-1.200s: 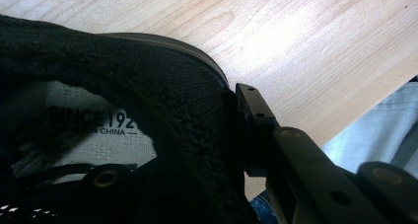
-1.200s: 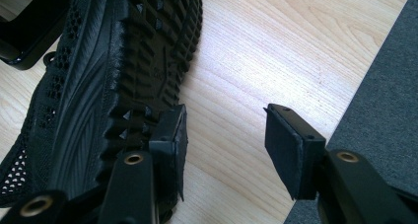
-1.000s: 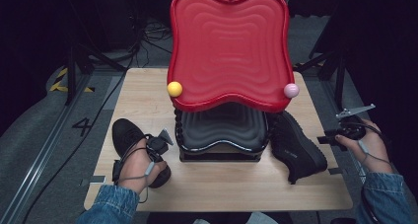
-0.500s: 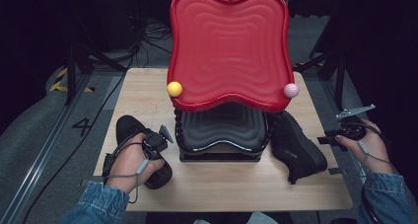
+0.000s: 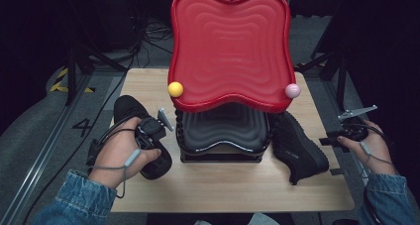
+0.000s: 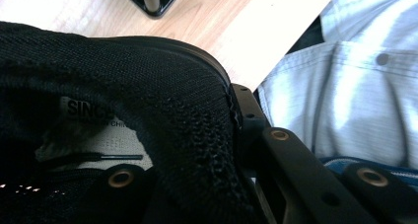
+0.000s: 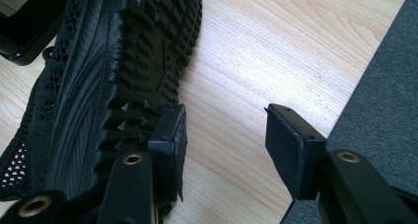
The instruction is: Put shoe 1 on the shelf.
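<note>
Clamping the left shoe's (image 5: 130,111) knit collar at lower left, the left gripper (image 5: 148,132) risks slippage; the right gripper (image 7: 224,135) gapes empty.

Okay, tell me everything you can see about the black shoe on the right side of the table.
The right shoe is a black knit-mesh sneaker lying tipped on its side on the wooden table, just right of the black stand under the red tray. Its dark rubber sole, studded with small pointed lugs, faces the right gripper. That gripper is open, with one jaw beside the sole's edge and the other over bare wood; whether the jaw touches the sole is unclear.
</note>
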The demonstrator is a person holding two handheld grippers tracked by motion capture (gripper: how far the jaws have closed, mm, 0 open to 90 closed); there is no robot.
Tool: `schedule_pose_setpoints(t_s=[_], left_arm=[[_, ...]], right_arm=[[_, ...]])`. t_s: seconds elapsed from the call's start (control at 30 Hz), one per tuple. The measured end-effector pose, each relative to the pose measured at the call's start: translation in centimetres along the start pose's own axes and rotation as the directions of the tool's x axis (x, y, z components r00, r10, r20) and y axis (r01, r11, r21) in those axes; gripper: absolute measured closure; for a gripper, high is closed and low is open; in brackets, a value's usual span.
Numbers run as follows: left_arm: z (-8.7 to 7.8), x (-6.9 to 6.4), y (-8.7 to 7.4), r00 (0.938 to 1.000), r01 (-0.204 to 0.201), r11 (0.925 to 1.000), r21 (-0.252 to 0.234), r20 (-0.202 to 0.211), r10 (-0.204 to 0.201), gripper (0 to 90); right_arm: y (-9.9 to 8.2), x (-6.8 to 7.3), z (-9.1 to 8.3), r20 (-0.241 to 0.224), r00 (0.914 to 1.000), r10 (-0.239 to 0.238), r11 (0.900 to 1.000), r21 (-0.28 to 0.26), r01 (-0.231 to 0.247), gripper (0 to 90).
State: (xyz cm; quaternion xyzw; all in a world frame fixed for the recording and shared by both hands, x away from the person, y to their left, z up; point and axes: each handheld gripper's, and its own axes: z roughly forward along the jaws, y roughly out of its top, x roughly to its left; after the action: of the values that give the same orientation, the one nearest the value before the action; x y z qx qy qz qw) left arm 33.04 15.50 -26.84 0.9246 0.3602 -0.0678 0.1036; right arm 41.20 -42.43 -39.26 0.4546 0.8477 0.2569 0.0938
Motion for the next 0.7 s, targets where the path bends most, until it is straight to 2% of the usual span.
schedule_pose_setpoints(t_s=[0.13, 0.3, 0.4, 0.53, 0.7], left_arm=[[-1.2, -0.2, 0.1, 0.9999, -0.017, 0.9998, 0.006, 0.004, 0.017, 86.4], [-2.3, -0.7, 0.1, 0.997, -0.074, 0.9968, 0.031, -0.021, 0.074, 86.4], [-2.7, -1.0, 0.2, 0.9952, -0.092, 0.9945, 0.05, -0.03, 0.094, 86.5], [-3.8, -1.5, 0.3, 0.9946, -0.103, 0.9942, 0.031, -0.009, 0.104, 86.4], [-5.0, -1.9, 0.4, 0.992, -0.119, 0.9924, 0.03, -0.037, 0.12, 86.4]], right_arm=[[0.0, 0.0, 0.0, -0.002, 1.0, 0.0, 1.0, 0.0, 0.0, 51.3], [0.0, 0.0, 0.0, 0.0, 1.0, 0.001, 1.0, 0.002, -0.001, 51.3], [0.0, 0.0, 0.1, 0.005, 1.0, -0.001, 1.0, 0.01, 0.001, 51.4], [0.0, 0.0, 0.1, 0.004, 1.0, -0.003, 0.9999, 0.01, 0.003, 51.4], [-0.1, -0.1, 0.0, 0.004, 1.0, -0.001, 0.9999, 0.011, 0.001, 51.4]])
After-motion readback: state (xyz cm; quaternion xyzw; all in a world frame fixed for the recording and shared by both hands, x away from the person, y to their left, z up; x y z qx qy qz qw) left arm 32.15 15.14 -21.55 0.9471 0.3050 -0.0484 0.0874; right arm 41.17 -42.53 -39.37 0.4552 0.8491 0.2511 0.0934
